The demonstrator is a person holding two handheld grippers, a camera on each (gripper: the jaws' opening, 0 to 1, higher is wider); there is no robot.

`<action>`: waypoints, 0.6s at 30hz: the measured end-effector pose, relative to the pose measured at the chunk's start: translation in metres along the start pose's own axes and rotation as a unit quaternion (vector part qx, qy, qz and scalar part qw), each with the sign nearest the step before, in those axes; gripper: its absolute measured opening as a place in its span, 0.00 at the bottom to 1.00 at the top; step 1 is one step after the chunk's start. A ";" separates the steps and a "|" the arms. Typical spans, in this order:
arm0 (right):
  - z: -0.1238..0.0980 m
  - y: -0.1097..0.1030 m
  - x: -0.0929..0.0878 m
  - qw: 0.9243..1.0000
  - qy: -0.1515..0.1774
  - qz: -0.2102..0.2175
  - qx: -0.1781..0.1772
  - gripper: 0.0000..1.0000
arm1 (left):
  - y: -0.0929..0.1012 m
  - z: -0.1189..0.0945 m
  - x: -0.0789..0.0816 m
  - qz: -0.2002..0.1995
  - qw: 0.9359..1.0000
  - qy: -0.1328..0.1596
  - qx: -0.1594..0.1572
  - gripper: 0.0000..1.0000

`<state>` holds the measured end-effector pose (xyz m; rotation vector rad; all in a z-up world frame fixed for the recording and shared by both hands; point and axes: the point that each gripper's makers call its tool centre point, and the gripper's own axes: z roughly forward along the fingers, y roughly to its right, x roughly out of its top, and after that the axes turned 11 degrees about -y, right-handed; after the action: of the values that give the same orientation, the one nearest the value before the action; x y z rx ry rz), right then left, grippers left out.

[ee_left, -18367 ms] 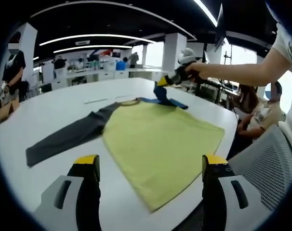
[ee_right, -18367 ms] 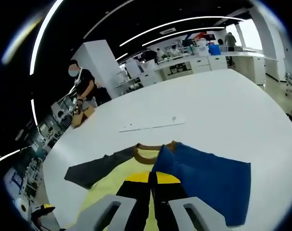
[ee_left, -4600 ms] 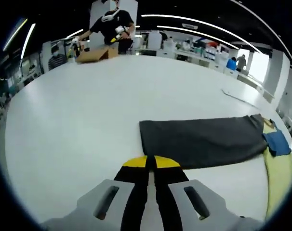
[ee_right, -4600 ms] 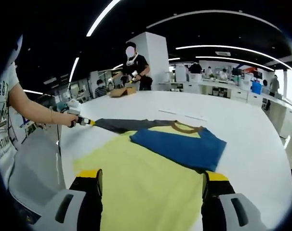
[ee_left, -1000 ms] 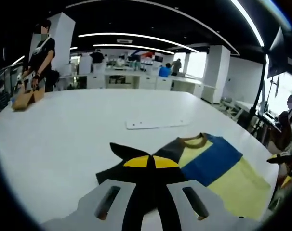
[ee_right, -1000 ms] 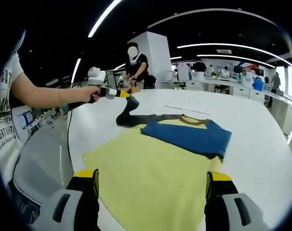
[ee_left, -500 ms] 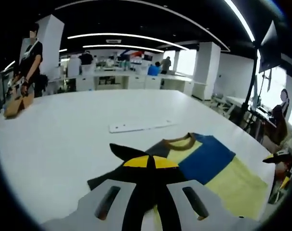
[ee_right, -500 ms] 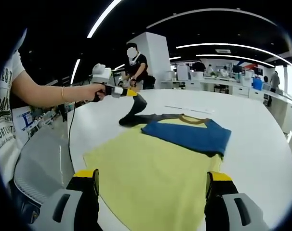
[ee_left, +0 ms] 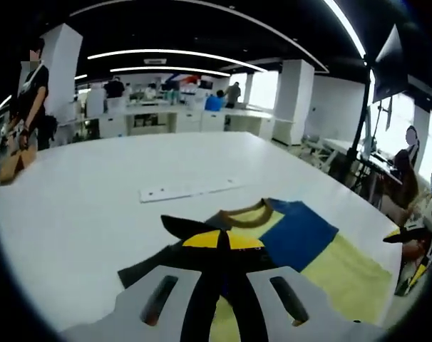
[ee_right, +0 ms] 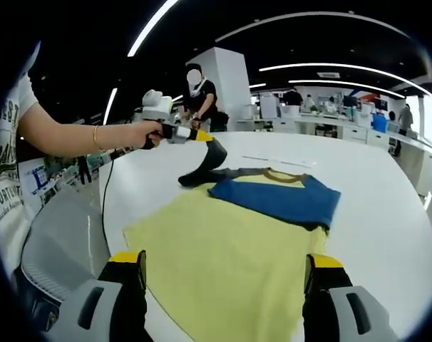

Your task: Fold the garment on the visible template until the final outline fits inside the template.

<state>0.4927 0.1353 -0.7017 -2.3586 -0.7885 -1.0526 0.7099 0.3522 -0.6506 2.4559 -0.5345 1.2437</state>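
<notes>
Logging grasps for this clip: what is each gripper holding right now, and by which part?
The left gripper is shut on the shirt's dark grey sleeve, pinched at its cuff end and lifted off the table. The right gripper is open, holding nothing.

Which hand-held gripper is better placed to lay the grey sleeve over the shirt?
Left. The left hand-held gripper is shut on the grey sleeve, lifting it above the yellow shirt body. The right hand-held gripper is open at the hem, holding nothing.
</notes>
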 end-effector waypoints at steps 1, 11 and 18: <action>0.000 0.000 0.000 1.000 0.001 0.000 0.000 0.91 | 0.002 0.001 0.001 0.001 1.000 0.000 -0.003 0.00; -0.003 0.002 -0.003 1.000 0.002 0.005 -0.004 0.91 | 0.024 0.015 0.012 0.012 1.000 0.003 -0.021 0.00; -0.004 0.004 -0.006 1.000 0.000 0.007 -0.007 0.91 | 0.040 0.022 0.016 0.017 0.999 0.002 -0.032 0.00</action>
<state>0.4902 0.1276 -0.7041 -2.3721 -0.7663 -1.0574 0.7152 0.3046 -0.6453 2.4004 -0.6079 1.2240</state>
